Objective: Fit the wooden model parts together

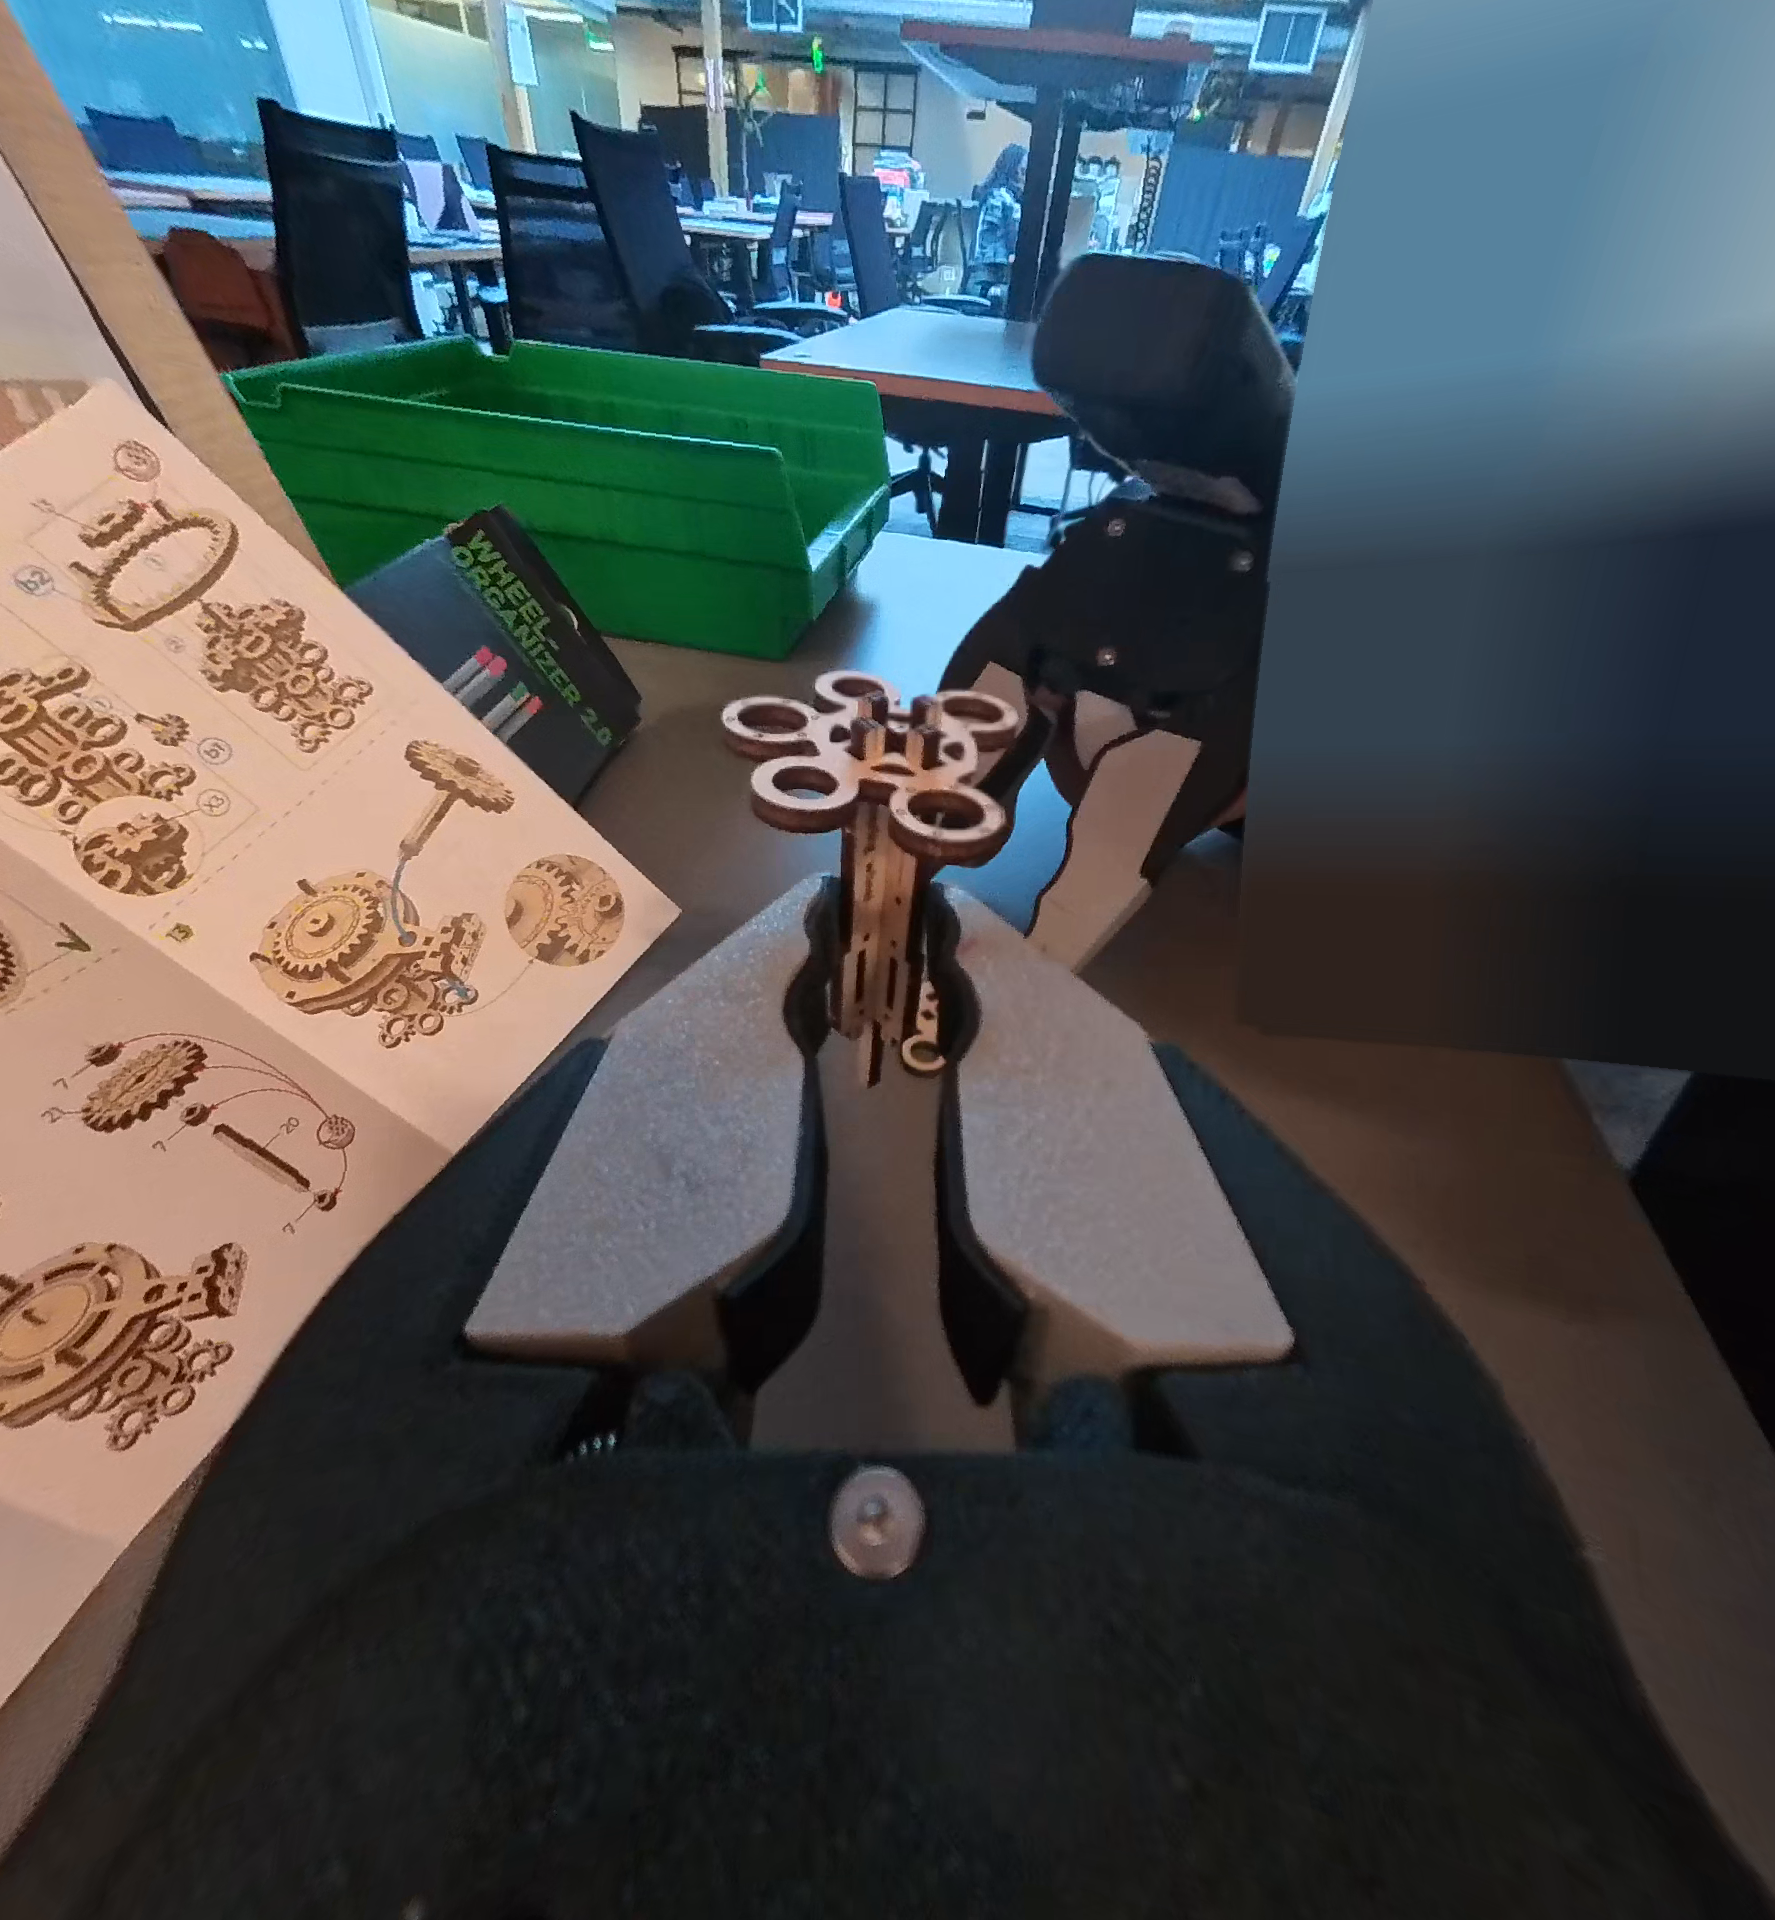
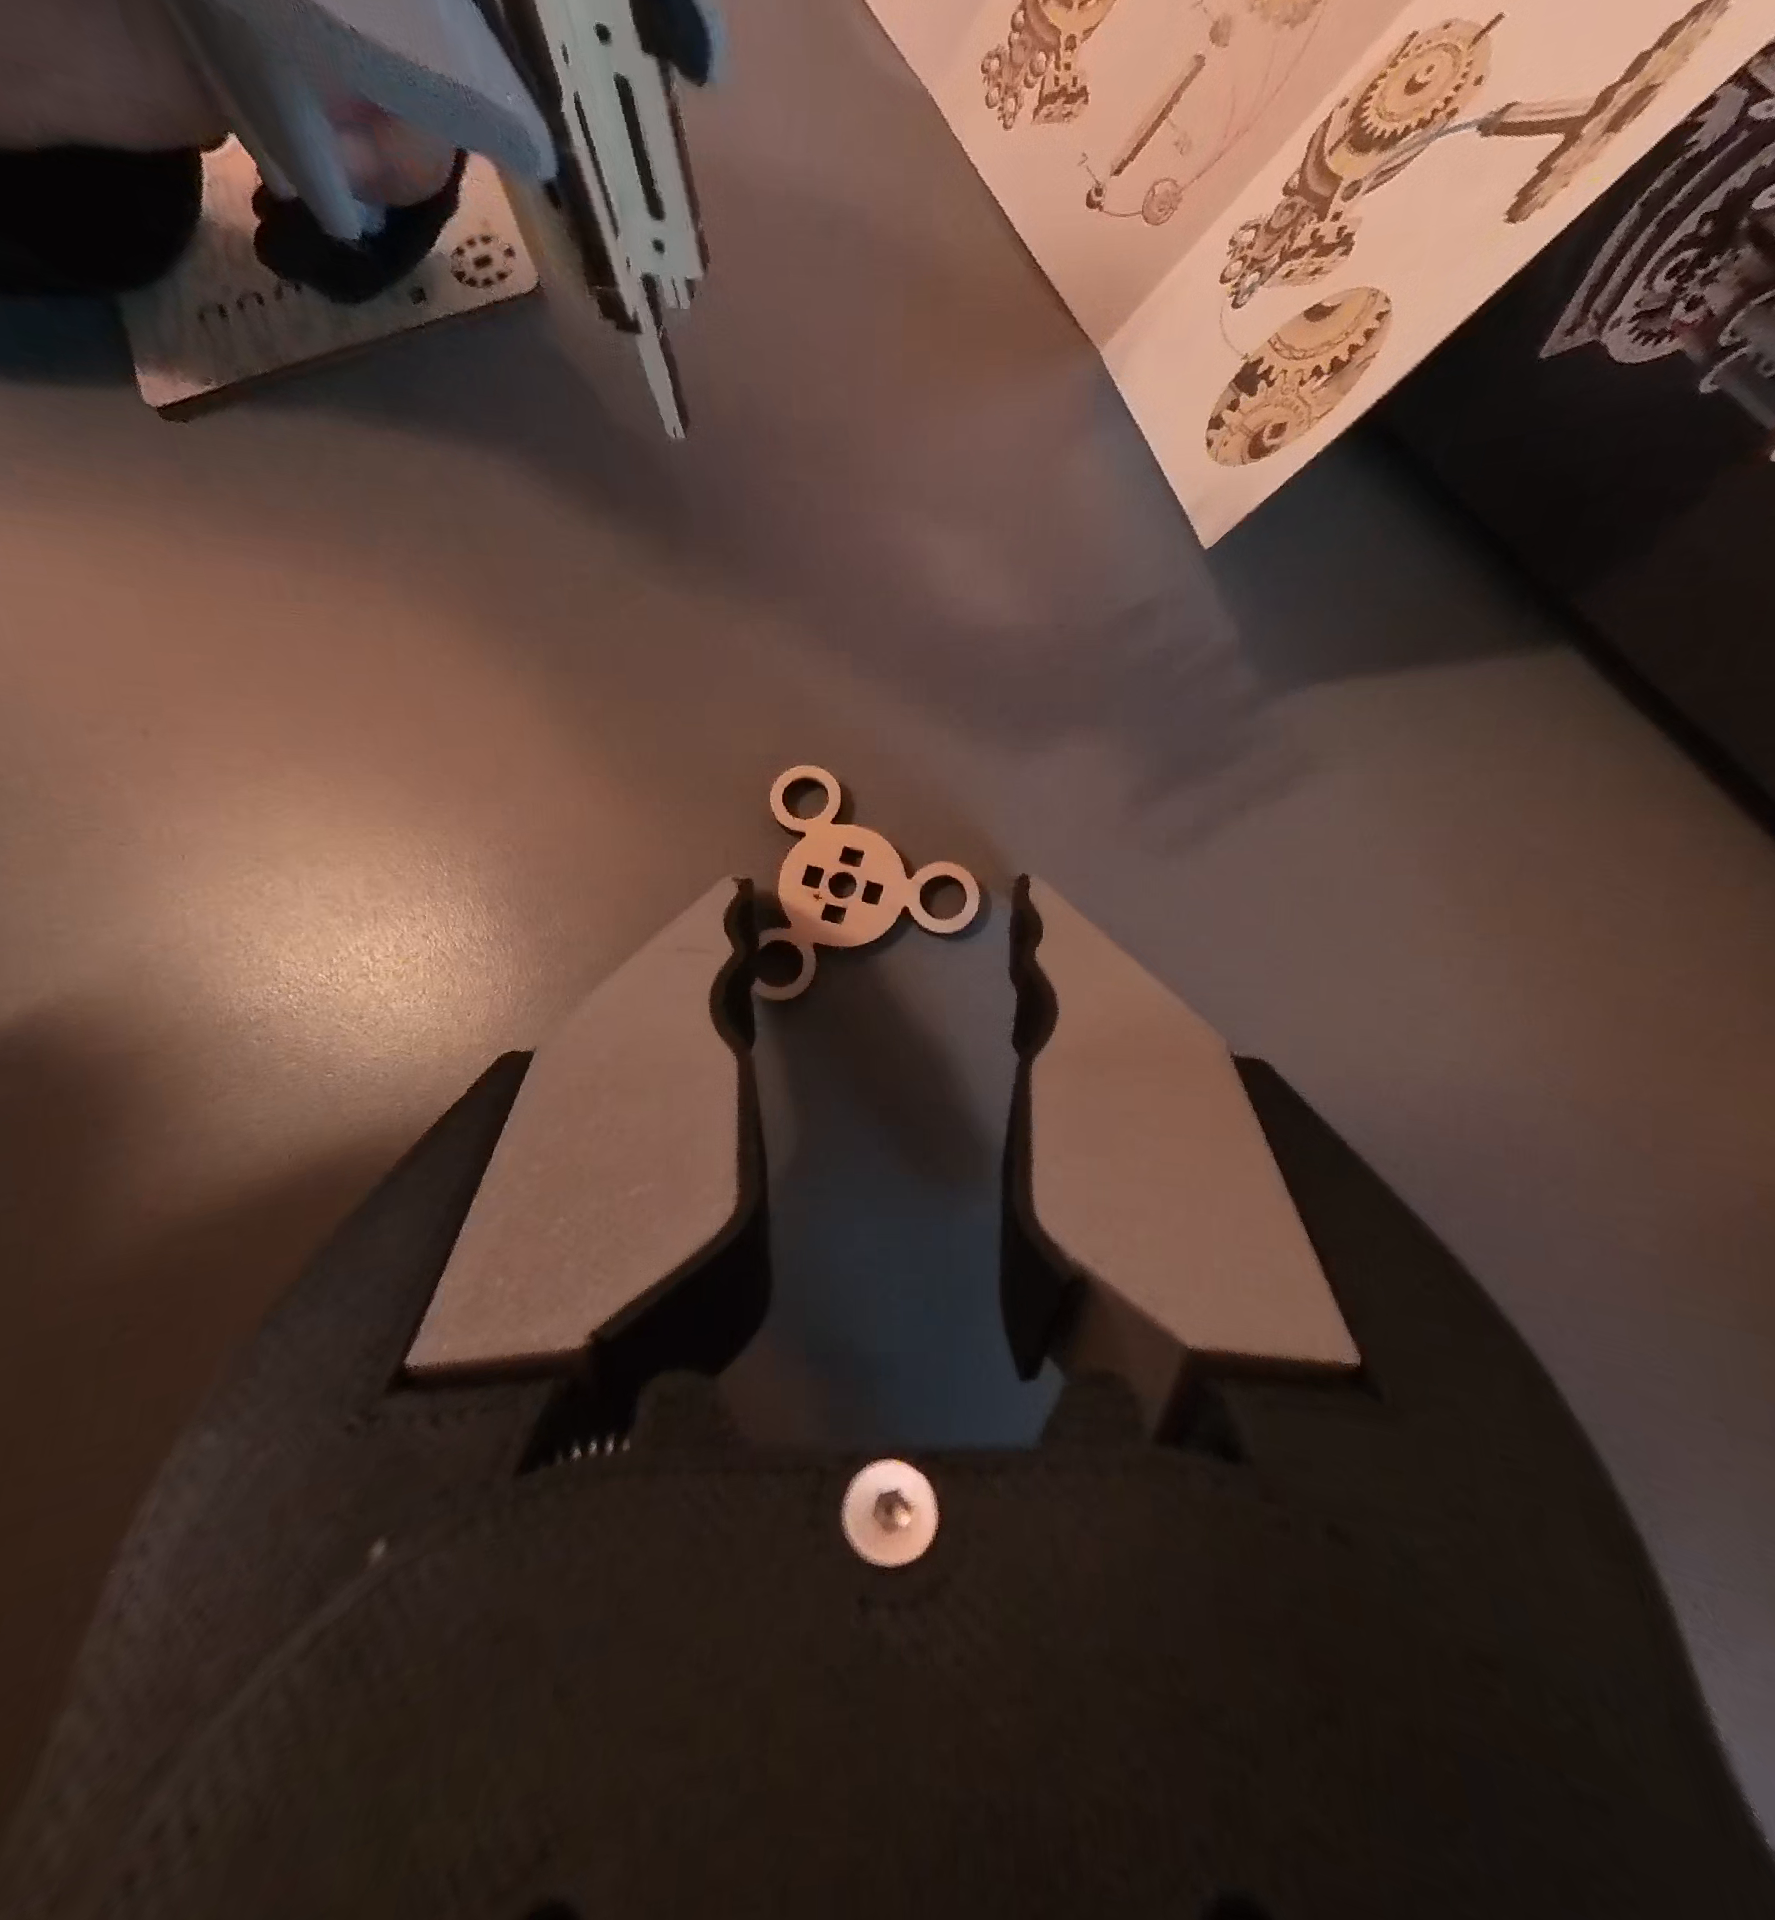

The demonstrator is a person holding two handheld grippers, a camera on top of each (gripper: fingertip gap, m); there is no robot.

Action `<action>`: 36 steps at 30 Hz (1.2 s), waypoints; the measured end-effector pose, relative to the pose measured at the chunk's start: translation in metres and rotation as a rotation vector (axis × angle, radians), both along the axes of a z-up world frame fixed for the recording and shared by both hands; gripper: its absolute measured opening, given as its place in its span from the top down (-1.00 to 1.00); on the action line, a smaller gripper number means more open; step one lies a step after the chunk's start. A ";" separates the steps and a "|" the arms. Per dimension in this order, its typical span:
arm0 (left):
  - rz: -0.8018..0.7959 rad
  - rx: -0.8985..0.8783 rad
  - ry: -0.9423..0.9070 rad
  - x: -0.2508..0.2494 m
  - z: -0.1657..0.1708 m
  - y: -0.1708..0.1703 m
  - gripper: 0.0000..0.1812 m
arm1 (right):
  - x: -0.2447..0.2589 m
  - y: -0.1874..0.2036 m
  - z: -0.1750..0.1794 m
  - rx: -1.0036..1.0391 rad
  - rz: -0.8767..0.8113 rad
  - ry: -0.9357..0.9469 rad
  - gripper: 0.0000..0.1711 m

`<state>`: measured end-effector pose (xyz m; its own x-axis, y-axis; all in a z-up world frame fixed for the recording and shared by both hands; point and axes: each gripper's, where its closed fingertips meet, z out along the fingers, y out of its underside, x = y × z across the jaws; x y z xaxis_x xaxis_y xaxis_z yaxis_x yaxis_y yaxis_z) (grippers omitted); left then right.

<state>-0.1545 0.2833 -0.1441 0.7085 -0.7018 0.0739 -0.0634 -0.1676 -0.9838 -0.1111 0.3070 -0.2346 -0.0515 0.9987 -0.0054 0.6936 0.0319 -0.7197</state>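
Beyond the smooth grey tabletop stretched an open office: rows of black mesh-backed chairs at long desks, a brown-topped table, glass partitions and dim, cool light.

Slotted wooden shaft standing upright, pinched in left tool, carrying a four-ring wooden plate on its top end. Flat three-ring wooden disc, square holes at centre, lying on grey bench
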 end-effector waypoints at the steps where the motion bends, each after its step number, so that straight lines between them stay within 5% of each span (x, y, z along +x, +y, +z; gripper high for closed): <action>1: -0.001 -0.002 -0.005 0.000 0.000 0.000 0.85 | 0.000 0.000 0.000 0.011 -0.001 -0.003 0.48; 36: -0.024 0.001 0.043 0.007 -0.004 -0.003 0.85 | -0.003 -0.010 0.000 0.051 0.039 0.012 0.60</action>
<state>-0.1470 0.2804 -0.1482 0.6939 -0.7188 0.0432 -0.1095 -0.1647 -0.9803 -0.1143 0.2972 -0.2350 -0.0897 0.9949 0.0465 0.6825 0.0954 -0.7247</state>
